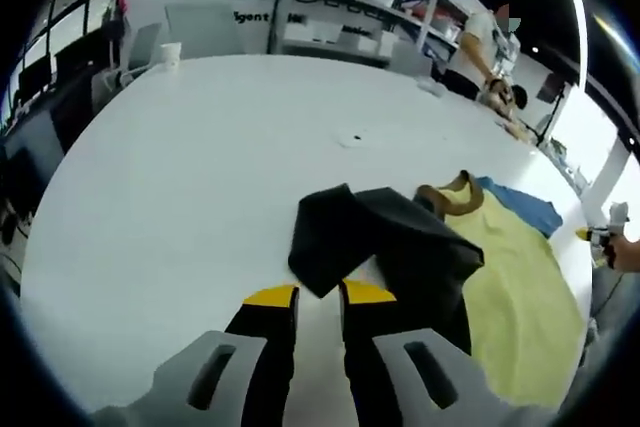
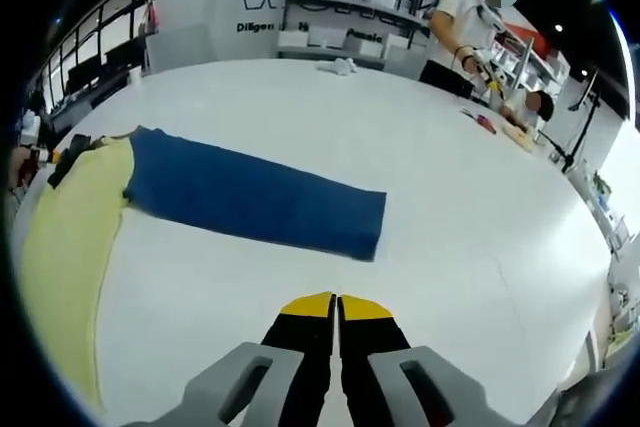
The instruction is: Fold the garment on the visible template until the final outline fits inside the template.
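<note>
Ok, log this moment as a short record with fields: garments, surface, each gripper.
surface: white table
black garment: partly folded, lying on the yellow cloth's edge
yellow cloth: flat on the table
blue garment: laid flat beside the yellow cloth
left gripper: jaws slightly apart, at the black garment's corner
right gripper: jaws together, holding nothing, over bare table

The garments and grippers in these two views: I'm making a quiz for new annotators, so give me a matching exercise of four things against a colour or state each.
Things:
1. dark garment
2. blue garment
3. yellow template
4. right gripper

Descriptions:
A. pale yellow sheet under the clothing
B. jaws closed together, holding nothing
C. black, bunched up with a corner at the left gripper's tips
D. lying flat and stretched out on the white table

Pairs: 1-C, 2-D, 3-A, 4-B
</note>
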The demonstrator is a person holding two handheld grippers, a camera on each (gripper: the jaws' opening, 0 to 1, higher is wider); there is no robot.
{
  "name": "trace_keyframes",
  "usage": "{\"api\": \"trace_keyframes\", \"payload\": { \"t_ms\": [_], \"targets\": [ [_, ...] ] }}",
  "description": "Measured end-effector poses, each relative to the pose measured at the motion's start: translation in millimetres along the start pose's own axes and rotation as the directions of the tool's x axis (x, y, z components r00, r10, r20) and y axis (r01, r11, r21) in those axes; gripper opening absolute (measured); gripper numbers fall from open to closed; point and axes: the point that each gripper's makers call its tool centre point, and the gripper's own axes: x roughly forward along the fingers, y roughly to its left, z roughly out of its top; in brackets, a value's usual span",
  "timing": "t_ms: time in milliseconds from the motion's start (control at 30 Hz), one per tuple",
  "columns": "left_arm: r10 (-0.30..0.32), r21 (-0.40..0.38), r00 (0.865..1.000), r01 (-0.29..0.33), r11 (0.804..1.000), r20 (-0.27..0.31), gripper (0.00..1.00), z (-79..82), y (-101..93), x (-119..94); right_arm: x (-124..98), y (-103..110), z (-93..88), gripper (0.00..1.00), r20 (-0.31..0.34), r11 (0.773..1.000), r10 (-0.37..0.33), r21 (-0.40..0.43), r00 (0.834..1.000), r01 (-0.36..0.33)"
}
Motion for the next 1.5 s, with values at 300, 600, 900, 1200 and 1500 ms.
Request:
{"api": "trace_keyframes", "payload": {
  "t_ms": [300, 600, 900, 1200, 1500],
  "targets": [
    [0.037, 0.068, 0.999, -0.036, 0.997, -0.009, 0.08, 4.9, 6.5, 3, -4, -5, -2.7, 0.00, -0.001, 1.000, -0.010, 0.004, 1.000, 0.010],
    [0.055, 0.143, 0.998, -0.058, 0.988, 0.020, 0.02, 10.6, 17.8, -7, -4, -5, -4.9, 0.00, -0.001, 1.000, -0.010, 0.008, 1.000, 0.010],
    [0.108, 0.320, 0.991, -0.130, 0.939, 0.083, 0.02, 29.2, 43.7, -47, -2, 1, 1.8, 0.00, 0.010, 1.000, 0.001, 0.002, 1.000, -0.001],
    [0.208, 0.531, 0.974, -0.225, 0.817, 0.092, 0.02, 26.2, 80.5, -83, 0, 13, 9.2, 0.00, 0.022, 1.000, 0.022, -0.007, 1.000, -0.022],
    [0.281, 0.609, 0.956, -0.271, 0.745, 0.082, 0.02, 8.1, 113.7, -111, -1, 19, 14.4, 0.00, 0.027, 0.999, 0.031, -0.015, 0.999, -0.031]
  ]
}}
